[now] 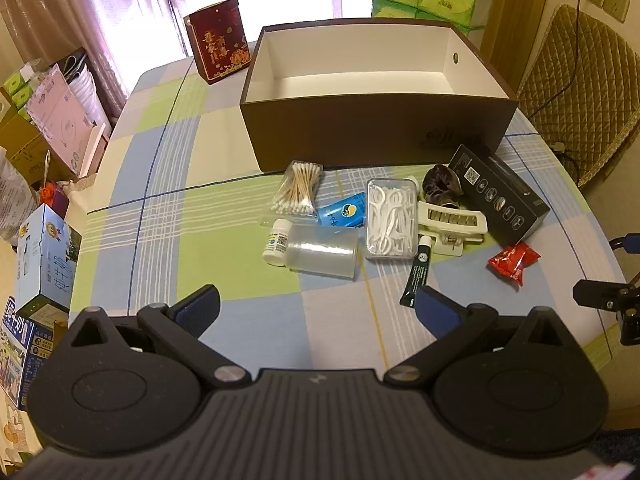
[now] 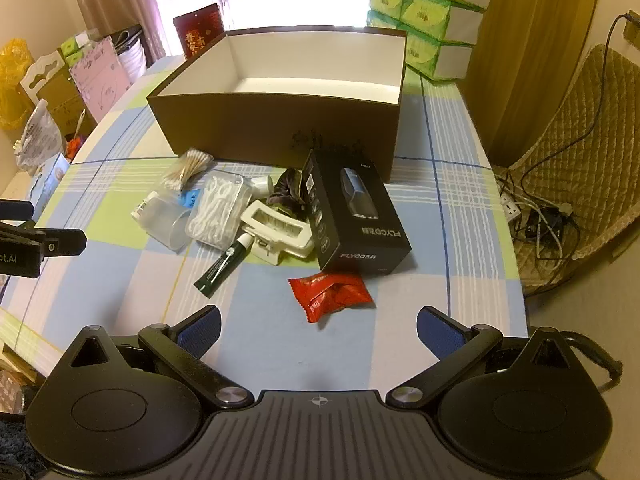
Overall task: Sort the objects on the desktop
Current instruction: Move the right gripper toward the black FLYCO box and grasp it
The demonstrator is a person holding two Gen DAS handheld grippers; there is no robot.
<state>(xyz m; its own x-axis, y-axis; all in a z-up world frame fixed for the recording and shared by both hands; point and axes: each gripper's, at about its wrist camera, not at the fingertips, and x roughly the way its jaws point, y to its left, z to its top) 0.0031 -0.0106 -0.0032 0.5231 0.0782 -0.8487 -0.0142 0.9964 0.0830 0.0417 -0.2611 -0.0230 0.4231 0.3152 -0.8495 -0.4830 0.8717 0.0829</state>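
Observation:
A large brown box (image 1: 360, 136) (image 2: 280, 128) with a white, empty inside stands at the back of the checked tablecloth. In front of it lies a heap: cotton swabs (image 1: 298, 190), a blue sachet (image 1: 344, 210), a white pill bottle (image 1: 278, 242), a clear cup (image 1: 322, 252) on its side, a floss-pick case (image 1: 390, 220) (image 2: 218, 210), a cream hair claw (image 2: 276, 232), a dark green tube (image 2: 222, 266), a black shaver box (image 2: 352, 216) and a red snack packet (image 2: 332, 292). My left gripper (image 1: 316, 308) hovers open before the cup. My right gripper (image 2: 318, 328) hovers open just short of the red packet.
A dark red gift box (image 1: 218, 38) stands behind the brown box on the left. Green tissue packs (image 2: 428, 12) are stacked at the back right. Cartons and bags (image 1: 44, 128) crowd the floor to the left; a quilted chair (image 2: 580, 152) and cables stand to the right.

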